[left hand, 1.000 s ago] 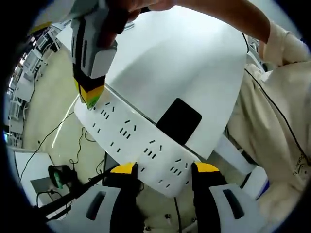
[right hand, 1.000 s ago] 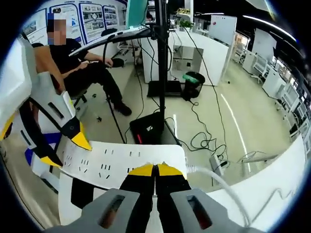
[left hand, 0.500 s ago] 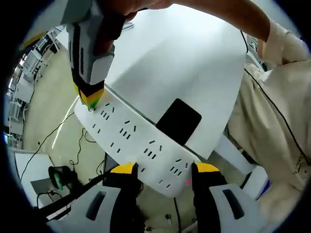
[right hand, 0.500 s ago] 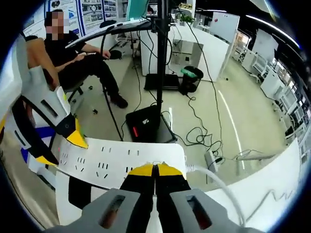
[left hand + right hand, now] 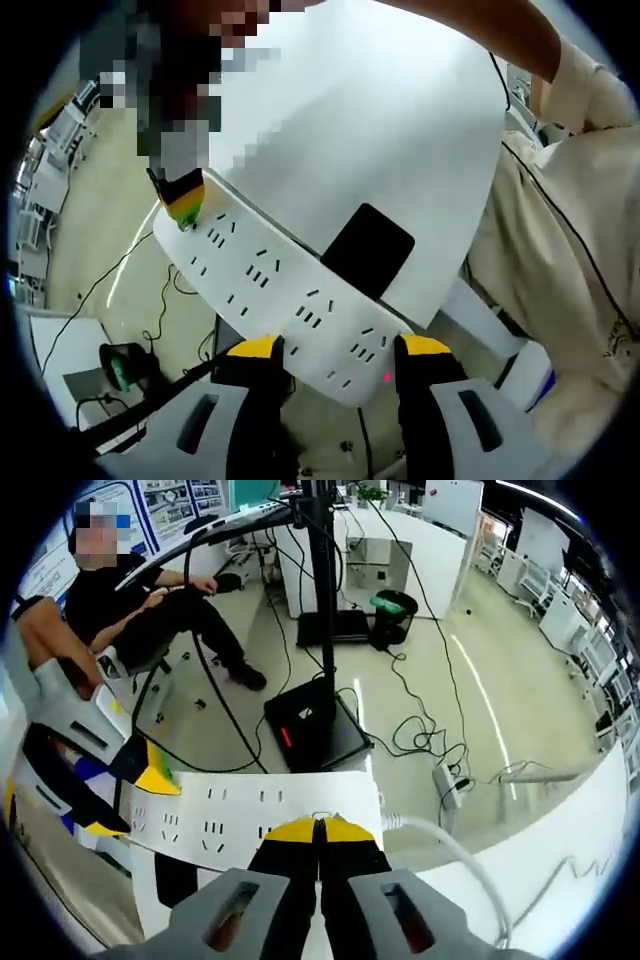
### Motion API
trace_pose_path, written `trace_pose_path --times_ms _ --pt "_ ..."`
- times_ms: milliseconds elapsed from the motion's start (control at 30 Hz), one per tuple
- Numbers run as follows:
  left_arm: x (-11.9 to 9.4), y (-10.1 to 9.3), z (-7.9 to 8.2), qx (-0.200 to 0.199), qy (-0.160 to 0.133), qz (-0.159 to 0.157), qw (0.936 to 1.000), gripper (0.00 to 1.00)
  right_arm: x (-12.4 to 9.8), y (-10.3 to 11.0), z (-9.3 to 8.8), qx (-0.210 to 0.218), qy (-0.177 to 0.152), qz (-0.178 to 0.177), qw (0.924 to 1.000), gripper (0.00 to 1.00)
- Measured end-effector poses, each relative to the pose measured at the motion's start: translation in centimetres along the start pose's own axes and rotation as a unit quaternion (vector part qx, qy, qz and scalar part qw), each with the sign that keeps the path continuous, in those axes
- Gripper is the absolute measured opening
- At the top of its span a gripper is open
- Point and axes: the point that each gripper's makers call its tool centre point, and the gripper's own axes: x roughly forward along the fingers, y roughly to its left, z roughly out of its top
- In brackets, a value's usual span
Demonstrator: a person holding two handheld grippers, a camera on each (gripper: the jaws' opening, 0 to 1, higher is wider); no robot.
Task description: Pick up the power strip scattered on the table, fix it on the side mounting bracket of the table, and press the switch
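I see the power strip (image 5: 285, 300) lying along the edge of the white table (image 5: 380, 130), right at the black mounting bracket (image 5: 368, 248), which sits just behind its middle. Left gripper (image 5: 340, 350): jaws spread wide, yellow tips on either side of the strip's near end, strip sitting between them; can't tell if the pads actually touch it. A small red light shows on that near end. Right gripper (image 5: 320, 828): jaws closed tight together, tips pressing down on the strip's (image 5: 250, 815) cable end, where the white cable (image 5: 450, 855) exits to the right. In the left gripper view I see the right gripper's (image 5: 183, 197) yellow tips on the far end of the strip. In the right gripper view the left gripper (image 5: 125, 800) comes in from the left, straddling the other end. Below the table edge: floor with loose cables, a black stand base (image 5: 310, 730), and a seated person (image 5: 150, 610) further back.
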Motion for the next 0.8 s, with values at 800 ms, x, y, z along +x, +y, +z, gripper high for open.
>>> trace_pose_path --times_ms 800 --pt "-0.07 0.05 0.22 0.005 0.005 -0.005 1.0 0.49 -0.24 0.02 -0.74 0.035 0.065 -0.002 0.9972 0.0"
